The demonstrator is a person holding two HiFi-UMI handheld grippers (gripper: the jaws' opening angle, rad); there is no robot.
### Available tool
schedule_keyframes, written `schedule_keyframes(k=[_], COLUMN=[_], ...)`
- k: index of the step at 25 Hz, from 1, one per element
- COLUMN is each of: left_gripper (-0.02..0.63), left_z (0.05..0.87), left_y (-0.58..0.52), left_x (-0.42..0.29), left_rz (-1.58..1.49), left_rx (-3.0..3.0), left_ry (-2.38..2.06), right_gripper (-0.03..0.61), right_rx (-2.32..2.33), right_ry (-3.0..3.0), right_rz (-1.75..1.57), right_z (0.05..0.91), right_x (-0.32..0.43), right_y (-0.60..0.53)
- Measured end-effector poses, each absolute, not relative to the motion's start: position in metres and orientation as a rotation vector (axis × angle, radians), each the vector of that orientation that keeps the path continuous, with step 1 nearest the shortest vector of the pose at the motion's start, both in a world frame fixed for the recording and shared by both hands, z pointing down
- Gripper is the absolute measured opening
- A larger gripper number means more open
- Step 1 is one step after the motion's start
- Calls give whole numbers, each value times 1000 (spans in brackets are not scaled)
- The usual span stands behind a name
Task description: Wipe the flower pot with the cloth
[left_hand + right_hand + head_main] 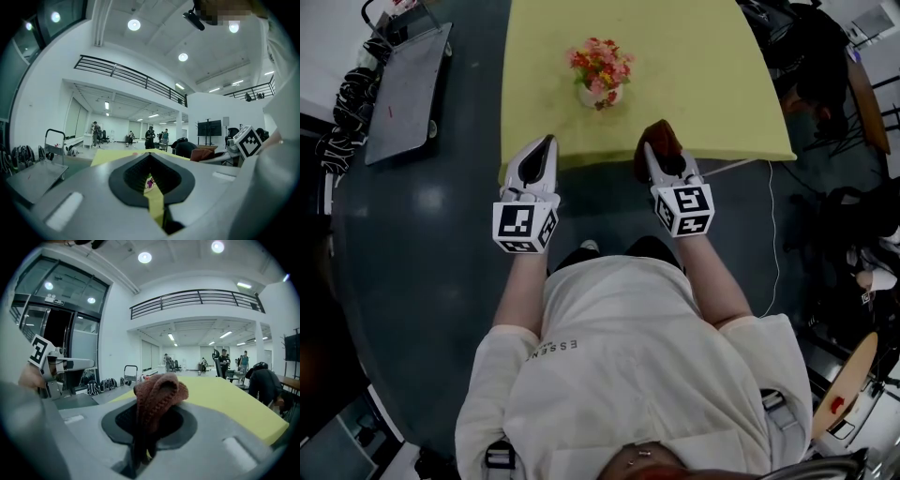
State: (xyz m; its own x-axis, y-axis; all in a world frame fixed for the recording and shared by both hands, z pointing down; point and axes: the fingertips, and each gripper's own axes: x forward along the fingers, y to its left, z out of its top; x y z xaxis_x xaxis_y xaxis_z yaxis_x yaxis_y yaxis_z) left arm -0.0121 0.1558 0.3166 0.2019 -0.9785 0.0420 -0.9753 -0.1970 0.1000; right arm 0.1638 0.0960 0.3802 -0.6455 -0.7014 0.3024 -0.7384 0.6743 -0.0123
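Observation:
A small white flower pot [600,94] with pink and red flowers stands near the middle of the yellow table [712,84]; through the left jaws' slit it shows as a tiny spot [150,183]. My right gripper [659,148] hovers over the table's near edge, shut on a brown knitted cloth [659,141] that bunches above its jaws [157,397]. My left gripper [542,155] sits level at the near edge, left of the right one, shut with nothing between its fingers [154,199]. Both grippers stay short of the pot.
A grey cart [408,84] stands on the dark floor left of the table, with bags beside it. A white cable [773,225] trails on the floor at the right. People and chairs stand beyond the far right corner [811,66]. The person's legs are under the near edge.

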Motion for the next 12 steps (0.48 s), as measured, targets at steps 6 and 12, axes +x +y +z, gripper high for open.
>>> schedule_keyframes(k=[6,12], left_gripper=[15,15], left_z=[314,318], left_y=[159,161], left_x=[-15,-19], left_rz=[-49,-15], left_rx=[2383,2390], left_ry=[-1904,-1893], right_gripper=[52,52], right_rx=[1163,1174], right_ry=[-2620,-2620], right_rz=[181,204], right_z=[377,377], right_x=[159,156], right_y=[98,105])
